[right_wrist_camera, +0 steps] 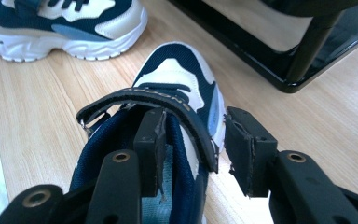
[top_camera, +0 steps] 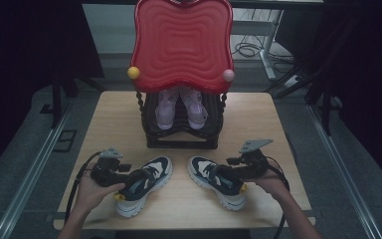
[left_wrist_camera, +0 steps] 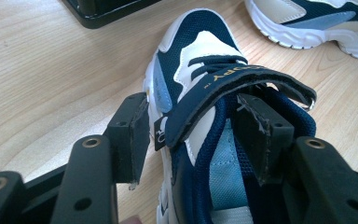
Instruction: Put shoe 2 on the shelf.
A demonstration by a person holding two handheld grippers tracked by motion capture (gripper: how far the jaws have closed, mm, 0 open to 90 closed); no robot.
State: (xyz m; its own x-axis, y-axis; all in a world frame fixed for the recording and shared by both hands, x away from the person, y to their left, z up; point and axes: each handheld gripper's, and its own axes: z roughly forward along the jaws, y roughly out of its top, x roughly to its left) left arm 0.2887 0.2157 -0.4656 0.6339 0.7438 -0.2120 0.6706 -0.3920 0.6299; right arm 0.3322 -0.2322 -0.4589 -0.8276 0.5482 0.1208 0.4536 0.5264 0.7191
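Navy-and-cream left shoe point(top_camera: 144, 185) sits at seven o'clock, right shoe point(top_camera: 218, 180) at five; left gripper point(left_wrist_camera: 189, 135) and right gripper point(right_wrist_camera: 193, 147) each straddle a shoe's side wall, jaws parted.

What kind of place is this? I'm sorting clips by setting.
Probably a lab or recording studio, not a home: a bare wooden table ringed by dark curtains, with loose cables on the floor behind and a black shoe rack set up as a prop.

2 black grippers, left gripper point(top_camera: 121, 175) and right gripper point(top_camera: 230, 172), each with a grey 3-cornered plate, yellow tip, black cable, screw holes, worn pads point(left_wrist_camera: 133, 135).
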